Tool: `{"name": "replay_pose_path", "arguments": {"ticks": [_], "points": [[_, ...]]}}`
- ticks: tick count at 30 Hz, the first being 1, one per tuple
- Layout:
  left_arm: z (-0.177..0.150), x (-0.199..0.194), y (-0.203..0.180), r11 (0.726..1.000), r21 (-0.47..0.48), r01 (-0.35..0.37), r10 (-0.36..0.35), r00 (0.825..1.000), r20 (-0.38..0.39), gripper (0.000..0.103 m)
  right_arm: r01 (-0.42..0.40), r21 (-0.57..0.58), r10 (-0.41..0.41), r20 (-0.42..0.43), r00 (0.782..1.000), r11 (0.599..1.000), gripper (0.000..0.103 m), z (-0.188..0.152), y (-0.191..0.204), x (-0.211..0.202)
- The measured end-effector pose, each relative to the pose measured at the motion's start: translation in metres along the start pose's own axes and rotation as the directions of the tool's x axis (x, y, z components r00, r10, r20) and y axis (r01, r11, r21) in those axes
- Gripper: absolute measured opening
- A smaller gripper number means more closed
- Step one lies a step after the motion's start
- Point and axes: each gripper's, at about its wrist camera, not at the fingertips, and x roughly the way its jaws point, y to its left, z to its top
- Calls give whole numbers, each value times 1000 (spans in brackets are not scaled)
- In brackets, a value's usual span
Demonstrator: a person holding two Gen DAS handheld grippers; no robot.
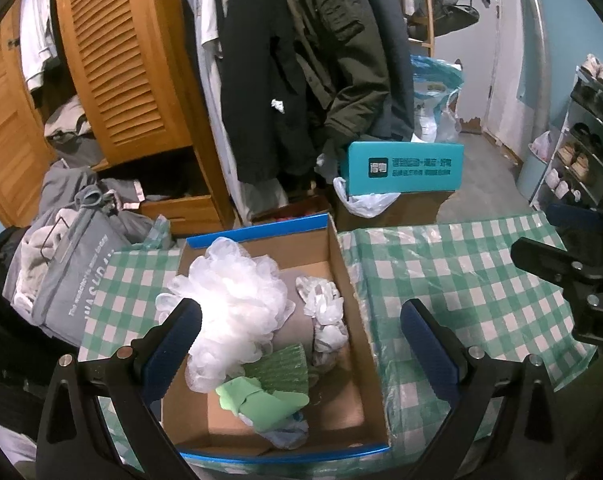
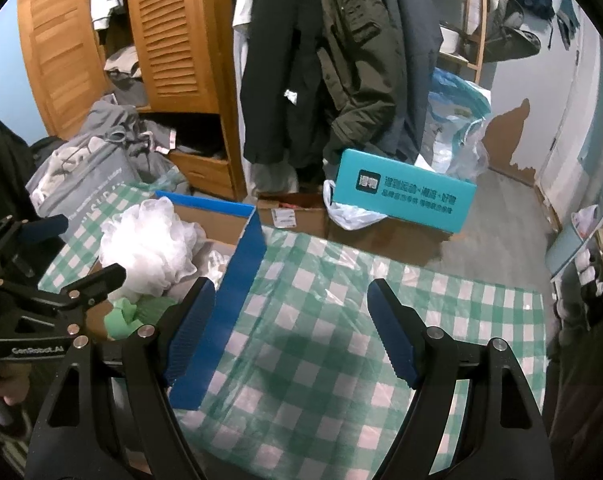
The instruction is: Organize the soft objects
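Note:
An open cardboard box with blue outer walls point(image 1: 353, 276) stands on the green checked tablecloth point(image 1: 461, 280). Inside lie a white mesh bath pouf point(image 1: 237, 300), a grey folded cloth point(image 1: 297, 320), crumpled white plastic gloves point(image 1: 325, 312), a green ribbed sponge point(image 1: 281, 368) and a light green cloth point(image 1: 261, 400). My left gripper point(image 1: 301, 344) is open and empty, hovering above the box. My right gripper point(image 2: 291, 332) is open and empty over the tablecloth point(image 2: 321, 360), just right of the box's blue wall point(image 2: 229, 312). The pouf point(image 2: 149, 248) shows there too.
A teal shoebox point(image 1: 401, 168) sits on a brown carton beyond the table. Coats point(image 1: 281, 60) hang behind. A wooden wardrobe point(image 1: 113, 60) and grey clothes bags point(image 1: 69, 264) are at left. A shoe rack point(image 1: 581, 140) stands at right.

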Motion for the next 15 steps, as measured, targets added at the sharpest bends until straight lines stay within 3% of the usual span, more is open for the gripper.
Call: {"name": "replay_pose_path", "arguments": {"ticks": [15], "points": [[0, 1, -7, 999, 6, 35, -35, 999, -10, 101, 10, 15, -9, -15, 1000, 1000, 79, -4, -9, 5]]}}
